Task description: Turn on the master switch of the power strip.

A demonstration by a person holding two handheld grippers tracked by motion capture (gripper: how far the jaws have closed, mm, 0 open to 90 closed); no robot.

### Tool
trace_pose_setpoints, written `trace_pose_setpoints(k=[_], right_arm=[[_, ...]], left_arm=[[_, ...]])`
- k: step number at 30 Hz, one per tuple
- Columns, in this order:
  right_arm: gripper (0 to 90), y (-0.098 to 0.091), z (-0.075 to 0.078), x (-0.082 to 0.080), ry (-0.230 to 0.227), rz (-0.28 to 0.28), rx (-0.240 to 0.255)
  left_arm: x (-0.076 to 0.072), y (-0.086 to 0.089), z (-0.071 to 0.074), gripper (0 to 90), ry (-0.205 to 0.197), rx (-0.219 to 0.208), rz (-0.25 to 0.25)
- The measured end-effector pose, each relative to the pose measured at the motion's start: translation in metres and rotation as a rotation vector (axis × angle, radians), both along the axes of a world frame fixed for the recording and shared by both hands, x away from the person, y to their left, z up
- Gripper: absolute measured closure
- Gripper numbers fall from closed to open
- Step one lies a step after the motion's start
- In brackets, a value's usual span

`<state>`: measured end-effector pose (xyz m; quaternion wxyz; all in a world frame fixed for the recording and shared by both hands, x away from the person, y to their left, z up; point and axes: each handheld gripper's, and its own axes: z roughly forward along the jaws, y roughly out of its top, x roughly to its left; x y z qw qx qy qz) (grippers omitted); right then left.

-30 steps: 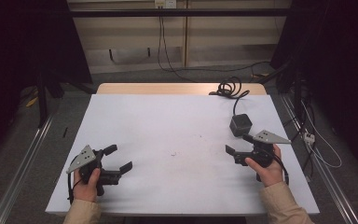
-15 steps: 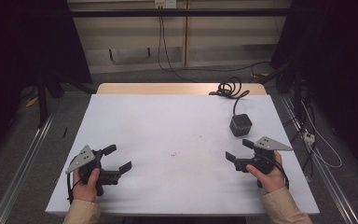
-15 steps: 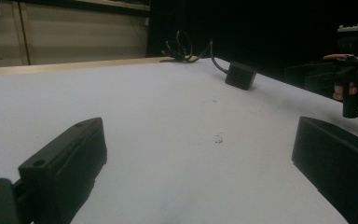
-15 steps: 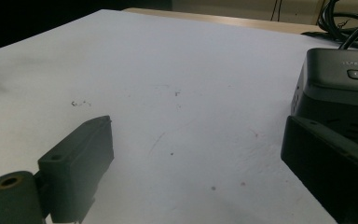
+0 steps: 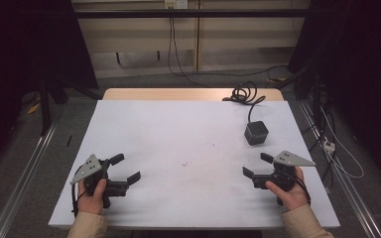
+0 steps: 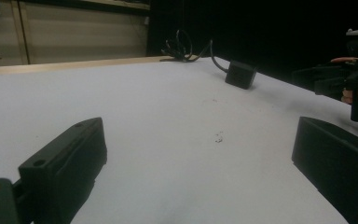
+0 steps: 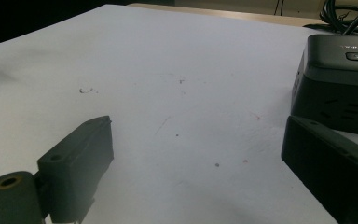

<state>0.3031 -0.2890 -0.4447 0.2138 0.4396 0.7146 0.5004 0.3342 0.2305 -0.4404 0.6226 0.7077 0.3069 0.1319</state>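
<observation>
My left gripper [image 5: 126, 167] rests low over the front left of the white table [image 5: 178, 124], held by a hand, open with nothing between its jaws. My right gripper [image 5: 256, 165] sits at the front right, also open and holding nothing. A black cube power socket [image 5: 256, 132] stands a little beyond the right gripper, and its cable runs to a coil [image 5: 243, 94] at the far edge. In the left gripper view the gripper [image 6: 198, 140] stands open over bare tabletop, with the cube [image 6: 240, 74] far off. In the right gripper view the gripper [image 7: 198, 140] is open, and the cube [image 7: 340, 84] stands just past the right jaw.
A small dark speck [image 5: 184, 163] marks the table's middle. The other gripper [image 6: 349, 84] shows at the right of the left gripper view. Cables [image 5: 327, 144] lie on the floor to the right of the table. A wooden strip [image 5: 178, 94] lines the far edge.
My right gripper has drawn back toward the table's front edge, away from the cube. The left gripper has barely moved. Both stay open.
</observation>
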Motion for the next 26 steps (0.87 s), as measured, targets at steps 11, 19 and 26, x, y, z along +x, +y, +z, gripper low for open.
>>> trace_pose_setpoints(k=[11,19,26], right_arm=[[8.5,-0.003,-0.003,-0.009,0.003,0.003,-0.005],[8.0,-0.008,-0.004,-0.016,0.007,0.003,-0.003],[5.1,-0.009,-0.005,-0.018,0.012,0.024,-0.011]], left_arm=[[0.000,0.000,0.000,2.7,0.000,0.001,0.002],[0.000,0.000,0.000,2.7,0.001,0.006,0.006],[0.000,0.000,-0.001,2.7,0.004,0.011,0.006]])
